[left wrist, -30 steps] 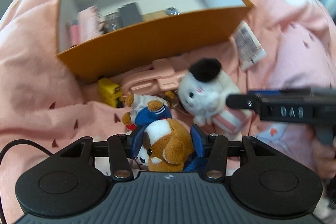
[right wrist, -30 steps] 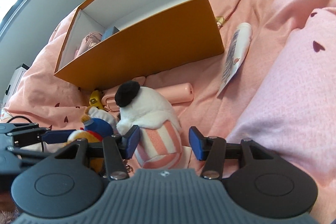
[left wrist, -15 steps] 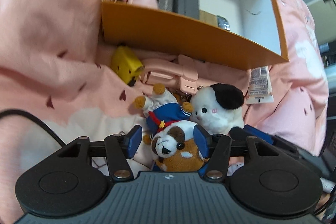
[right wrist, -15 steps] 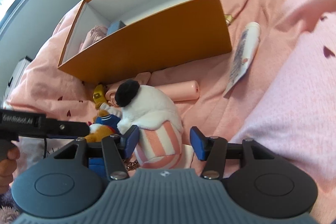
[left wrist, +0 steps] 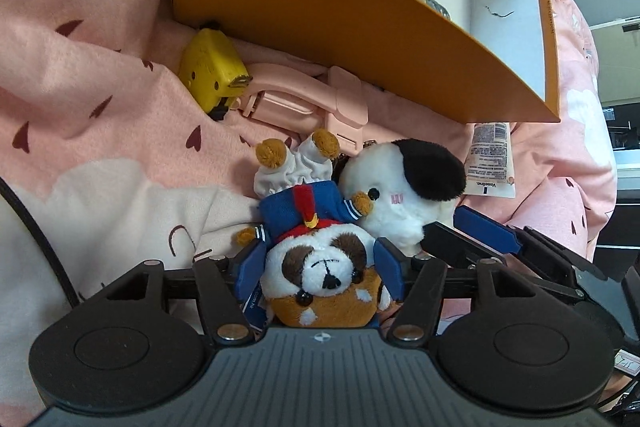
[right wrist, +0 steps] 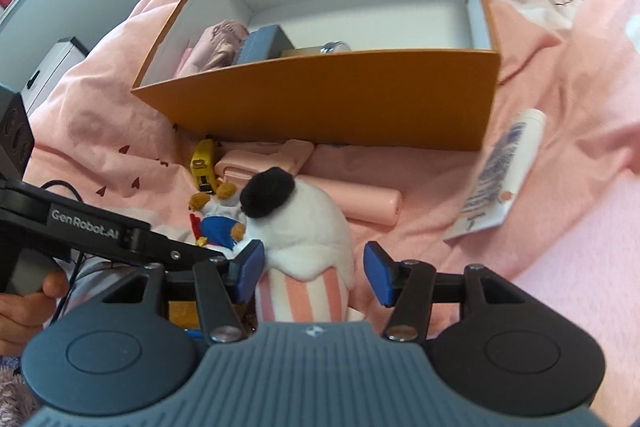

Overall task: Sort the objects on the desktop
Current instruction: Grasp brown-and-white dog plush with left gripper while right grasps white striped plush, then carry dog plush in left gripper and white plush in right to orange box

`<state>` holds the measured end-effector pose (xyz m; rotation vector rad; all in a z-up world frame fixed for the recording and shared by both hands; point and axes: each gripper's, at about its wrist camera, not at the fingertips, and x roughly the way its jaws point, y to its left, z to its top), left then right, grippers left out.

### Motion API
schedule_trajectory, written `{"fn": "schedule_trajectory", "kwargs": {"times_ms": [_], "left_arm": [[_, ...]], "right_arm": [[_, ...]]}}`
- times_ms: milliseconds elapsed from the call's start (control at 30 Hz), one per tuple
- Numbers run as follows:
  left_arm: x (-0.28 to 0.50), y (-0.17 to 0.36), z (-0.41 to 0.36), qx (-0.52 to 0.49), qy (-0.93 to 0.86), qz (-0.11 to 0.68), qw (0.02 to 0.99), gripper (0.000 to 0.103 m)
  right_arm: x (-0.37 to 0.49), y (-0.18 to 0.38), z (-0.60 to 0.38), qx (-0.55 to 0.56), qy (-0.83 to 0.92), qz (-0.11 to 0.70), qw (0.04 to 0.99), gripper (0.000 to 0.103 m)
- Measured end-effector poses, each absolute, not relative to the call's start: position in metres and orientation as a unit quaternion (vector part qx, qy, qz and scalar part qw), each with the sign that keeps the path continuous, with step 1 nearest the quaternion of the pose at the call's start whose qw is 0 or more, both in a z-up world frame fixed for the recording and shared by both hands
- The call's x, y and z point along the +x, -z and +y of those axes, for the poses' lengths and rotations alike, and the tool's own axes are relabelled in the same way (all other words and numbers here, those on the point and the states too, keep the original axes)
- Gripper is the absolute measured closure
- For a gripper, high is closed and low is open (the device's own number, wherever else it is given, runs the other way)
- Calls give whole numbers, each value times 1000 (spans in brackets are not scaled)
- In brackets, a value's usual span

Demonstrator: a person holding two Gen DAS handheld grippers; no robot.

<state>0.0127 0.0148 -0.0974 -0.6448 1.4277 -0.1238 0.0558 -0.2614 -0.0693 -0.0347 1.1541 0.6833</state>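
Both your grippers straddle plush toys on the pink bed cover, in front of the orange cardboard box [right wrist: 320, 99].

Your left gripper [left wrist: 320, 267] is opening: its blue pads flank the head of the brown-and-white plush dog in a blue sailor suit [left wrist: 320, 267], lying upside down; whether they touch its fur, you cannot tell. Your right gripper [right wrist: 314, 271] stands half spread around the white plush with a black beret and pink-striped base [right wrist: 304, 239]; the left pad touches it, the right stands clear. Only the left view shows the plush faces; only the right shows your hand [right wrist: 24, 303] on the handle. The box contents are partly hidden by its wall.
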Motion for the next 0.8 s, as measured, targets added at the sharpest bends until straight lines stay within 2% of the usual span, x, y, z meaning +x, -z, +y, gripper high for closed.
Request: {"fn": "schedule_trajectory", "kwargs": {"times_ms": [367,600,800], "left_arm": [[13,112,15,-308,49,648,694,29],[10,110,16,-307,48,638,704,38],[9,97,13,-276,48,630,724,41]], "right_arm": [[68,91,-257,32,-340,563,753,39],[52,93,-253,20,-344,543,766,33],[38,95,-258,45,-313,523,791,41]]}}
